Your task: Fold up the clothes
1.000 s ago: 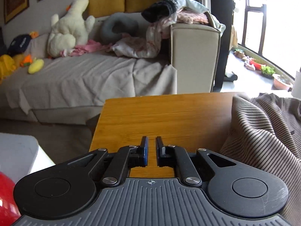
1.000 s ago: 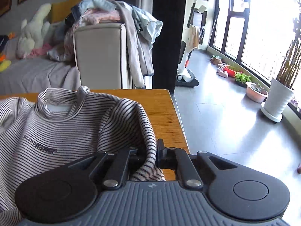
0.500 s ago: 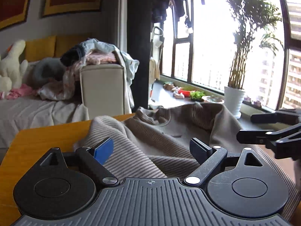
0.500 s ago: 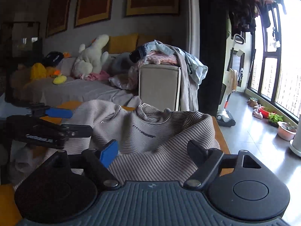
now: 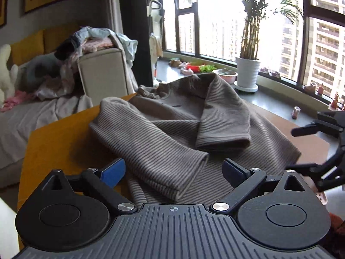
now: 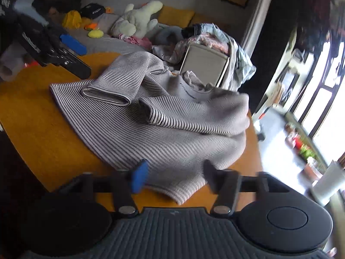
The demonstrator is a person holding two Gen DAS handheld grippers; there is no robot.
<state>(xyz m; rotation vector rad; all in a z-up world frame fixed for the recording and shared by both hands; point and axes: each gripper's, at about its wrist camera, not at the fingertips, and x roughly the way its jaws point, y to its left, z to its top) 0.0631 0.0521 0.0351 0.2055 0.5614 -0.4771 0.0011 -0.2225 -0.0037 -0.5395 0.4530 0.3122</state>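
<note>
The striped sweater point(image 5: 172, 129) lies front up on the wooden desk point(image 5: 56, 142), its collar at the far edge. Both sleeves are folded inward across the chest; the two cuffs end close together near the middle of the body.

The left claw point(image 5: 173, 168) is released. Its jaws have just been opening and stand wide apart above the near sleeve. The cloth sits between the blue pads point(image 5: 113, 173), but they do not press on it.

The right claw point(image 6: 175, 177) hovers at the other side of the sweater, over a corner of the hem near the desk's edge. The picture is a little blurred here. Its jaws have just been drawing in somewhat, yet they still stand apart, and nothing is pinched between them.

Behind the desk is a sofa point(image 5: 32, 116) with a heap of clothes point(image 5: 94, 41) on its armrest, and a potted plant point(image 5: 248, 73) stands by the window.
</note>
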